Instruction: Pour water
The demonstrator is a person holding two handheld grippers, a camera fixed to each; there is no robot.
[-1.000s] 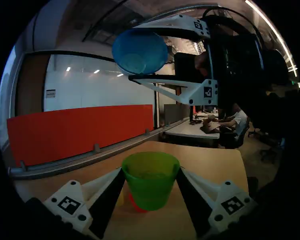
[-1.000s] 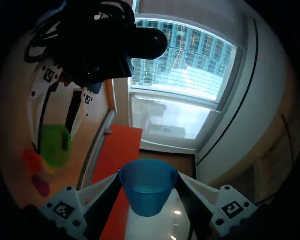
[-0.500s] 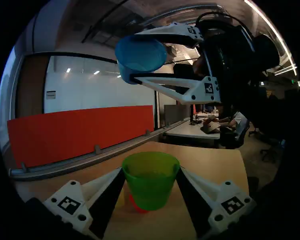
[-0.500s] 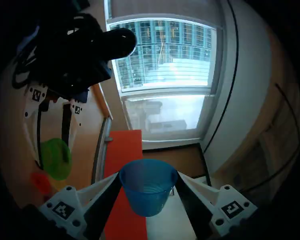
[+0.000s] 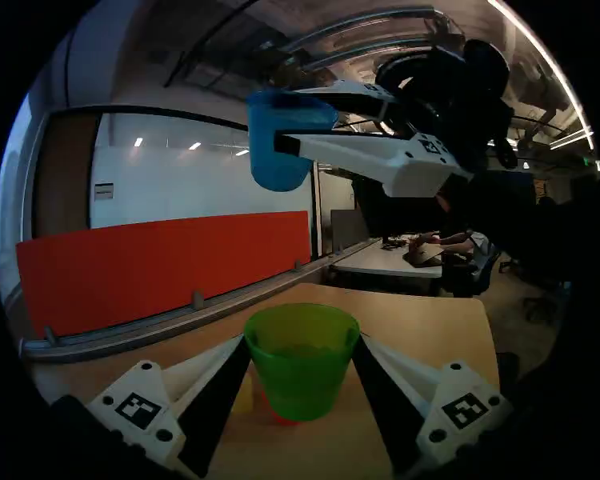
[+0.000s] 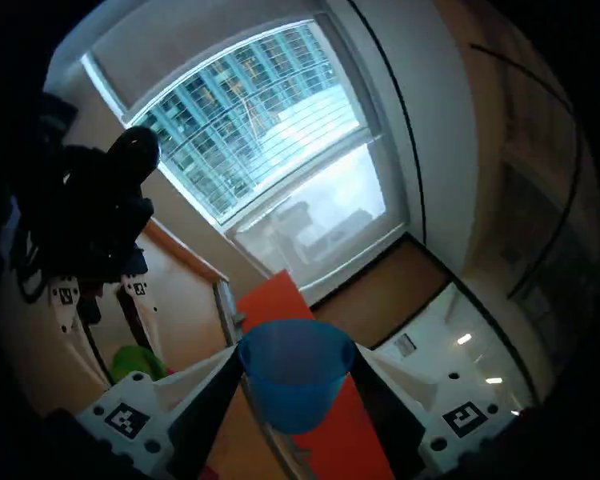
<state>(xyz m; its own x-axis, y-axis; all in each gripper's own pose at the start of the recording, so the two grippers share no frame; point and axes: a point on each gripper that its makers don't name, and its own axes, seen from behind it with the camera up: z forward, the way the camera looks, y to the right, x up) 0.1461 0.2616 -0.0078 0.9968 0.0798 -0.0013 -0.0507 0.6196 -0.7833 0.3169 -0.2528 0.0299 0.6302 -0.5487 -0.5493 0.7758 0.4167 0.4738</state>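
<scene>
My left gripper [image 5: 302, 370] is shut on a green cup [image 5: 302, 370] held upright just above the wooden table [image 5: 428, 320]; some water lies in its bottom. High above it, in the left gripper view, my right gripper [image 5: 288, 144] holds a blue cup [image 5: 280, 148] almost upright. In the right gripper view the blue cup [image 6: 296, 372] sits between the white fingers [image 6: 184, 384], with my right gripper [image 6: 296, 372] shut on it. The green cup [image 6: 136, 364] and my left gripper [image 6: 108, 312] appear low at the left.
An orange partition [image 5: 164, 260] runs along the table's far edge, with a metal rail [image 5: 188, 308] below it. Something red [image 5: 280, 416] lies on the table under the green cup. Desks, chairs and a seated person [image 5: 452, 240] are at the right. A large window [image 6: 260, 160] is ahead.
The blue cup has swung back from tipped toward me to nearly upright, and the right gripper's view has rolled upward. The green cup and left gripper have stayed put.
</scene>
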